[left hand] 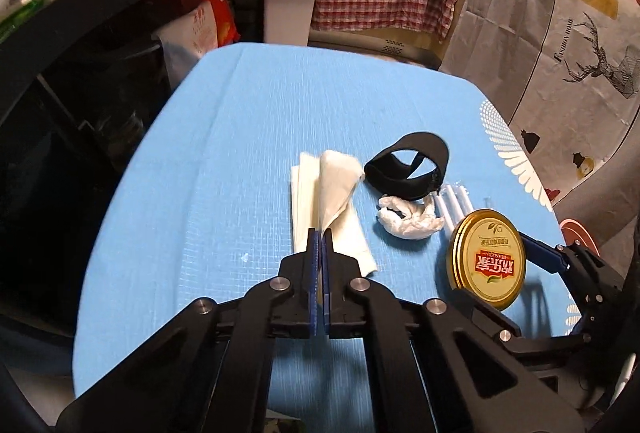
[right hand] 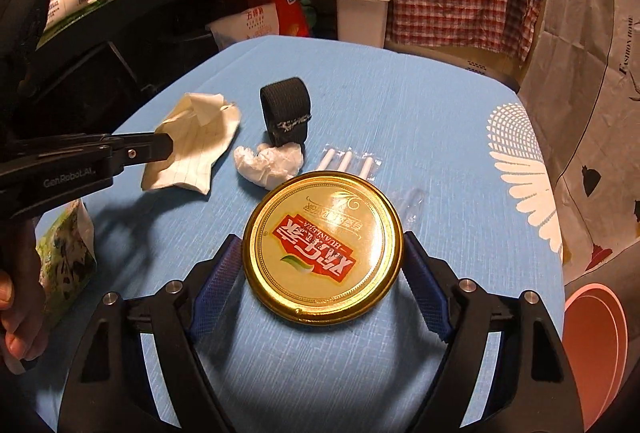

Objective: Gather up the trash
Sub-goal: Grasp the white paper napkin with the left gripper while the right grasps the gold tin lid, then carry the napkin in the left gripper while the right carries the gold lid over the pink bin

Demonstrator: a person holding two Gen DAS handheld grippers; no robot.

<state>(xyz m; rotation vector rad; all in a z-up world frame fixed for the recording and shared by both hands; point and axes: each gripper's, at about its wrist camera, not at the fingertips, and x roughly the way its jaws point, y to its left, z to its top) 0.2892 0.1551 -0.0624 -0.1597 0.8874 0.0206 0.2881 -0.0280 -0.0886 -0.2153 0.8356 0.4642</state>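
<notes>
The left gripper (left hand: 320, 233) is clenched on the near edge of a thin, creased white paper napkin (left hand: 328, 201), its blue pads pressed together with a fold of the sheet pinched between them; the rest of the napkin lies on the blue woven tablecloth (left hand: 200, 193) directly ahead of the fingertips, one flap standing up. The napkin is judged light, limp and easily torn, so a pinch on a doubled fold is preferable to a single layer. Its long axis runs away from the left gripper, roughly in line with the fingers. The right gripper (right hand: 322, 265) stands wide around a round gold metal jar lid (right hand: 322, 257) with a red label; whether the pads actually press on its rim cannot be told from the wrist view. The lid is judged stiff, light and smooth, best held across its diameter at the rim. Beyond the lid lie a crumpled white tissue wad (right hand: 268, 163), a black fabric band (right hand: 285, 109) and white sticks in clear wrapping (right hand: 348, 163). A white lidded bin (left hand: 290, 9) stands past the far table edge
</notes>
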